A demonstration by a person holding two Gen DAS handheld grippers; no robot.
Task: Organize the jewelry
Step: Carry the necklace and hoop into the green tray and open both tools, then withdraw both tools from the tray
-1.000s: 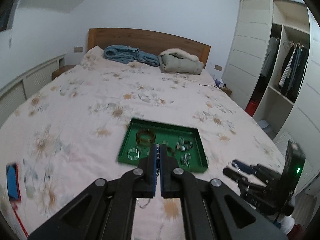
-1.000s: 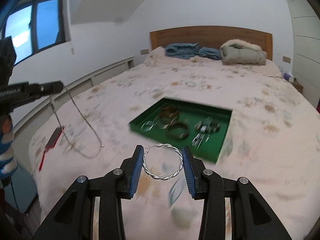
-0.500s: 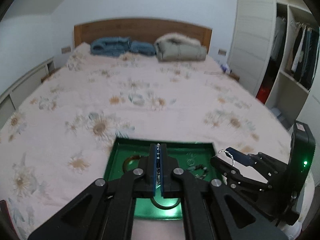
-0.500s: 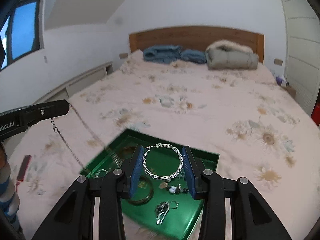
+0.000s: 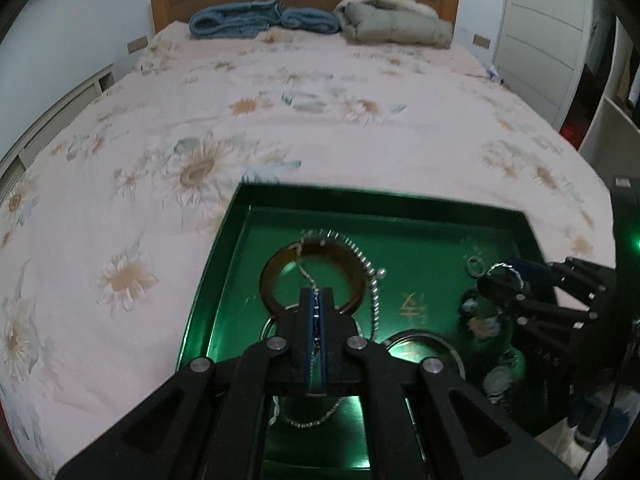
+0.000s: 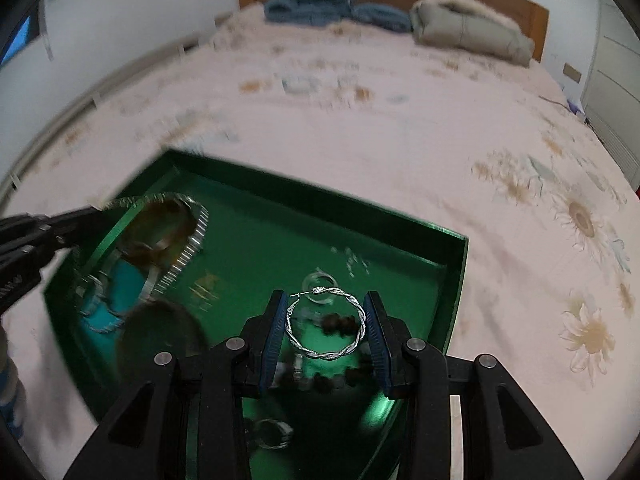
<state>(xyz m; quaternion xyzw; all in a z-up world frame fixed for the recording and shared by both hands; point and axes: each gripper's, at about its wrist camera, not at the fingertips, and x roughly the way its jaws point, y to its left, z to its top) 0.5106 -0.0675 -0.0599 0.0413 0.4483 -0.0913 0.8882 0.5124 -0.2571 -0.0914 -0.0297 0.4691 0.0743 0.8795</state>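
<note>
A green tray (image 5: 400,204) (image 6: 456,264) lies on the flowered bed and holds several pieces of jewelry. My left gripper (image 5: 317,300) is shut on a thin silver chain (image 5: 372,276) that trails over a brown bangle (image 5: 316,272) in the tray's left part. My right gripper (image 6: 326,330) is shut on a twisted silver hoop earring (image 6: 326,326) and holds it just above the tray's right part. It also shows in the left wrist view (image 5: 504,280). The left gripper shows at the left of the right wrist view (image 6: 94,208).
A small ring (image 6: 319,282), dark beads (image 6: 338,322) and another bangle (image 5: 424,350) lie in the tray. Blue blankets (image 5: 260,18) and a grey quilt (image 5: 396,24) sit by the wooden headboard. A wardrobe (image 5: 560,40) stands at the right.
Both grippers have moved forward and down over the green tray. The chain now lies partly in the tray over the brown bangle. The hoop earring stays held.
</note>
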